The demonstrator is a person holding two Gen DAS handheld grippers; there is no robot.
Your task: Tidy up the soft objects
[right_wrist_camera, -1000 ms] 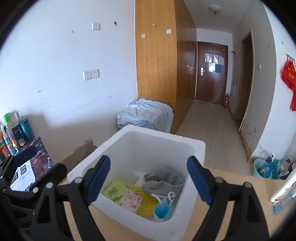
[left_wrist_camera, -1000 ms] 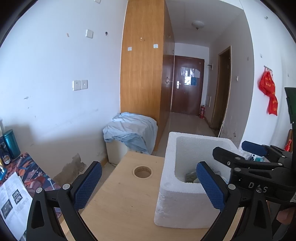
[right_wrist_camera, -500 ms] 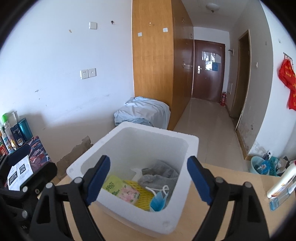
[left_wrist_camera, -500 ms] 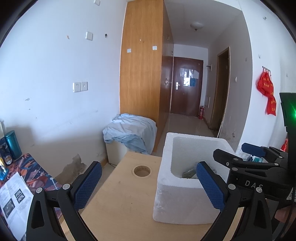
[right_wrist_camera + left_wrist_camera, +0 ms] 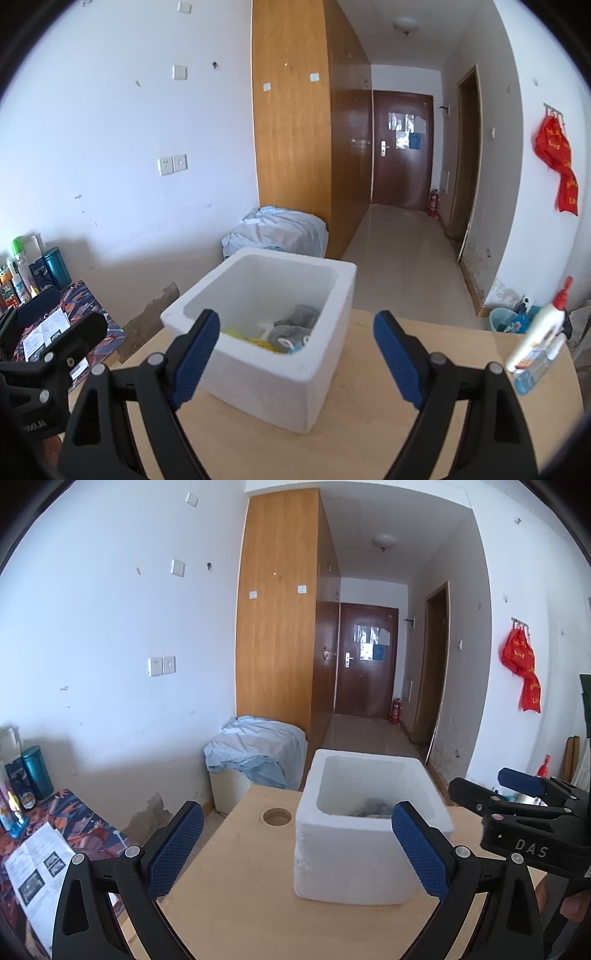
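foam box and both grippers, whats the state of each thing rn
foam box: upright on the table, no lid, holding soft items
grey cloth: crumpled inside the box
left gripper: open, empty
right gripper: open, empty
glue bottle: leaning, capped
far door: closed

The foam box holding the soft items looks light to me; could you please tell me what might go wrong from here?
1. The foam box sits unheld between wide-open jaws; a bump from the right gripper could probably slide it across the table.
2. The plastic bottle stands near the table's right edge and could be knocked off.
3. The grey cloth lies loose on the pile, so tilting the box might spill it.
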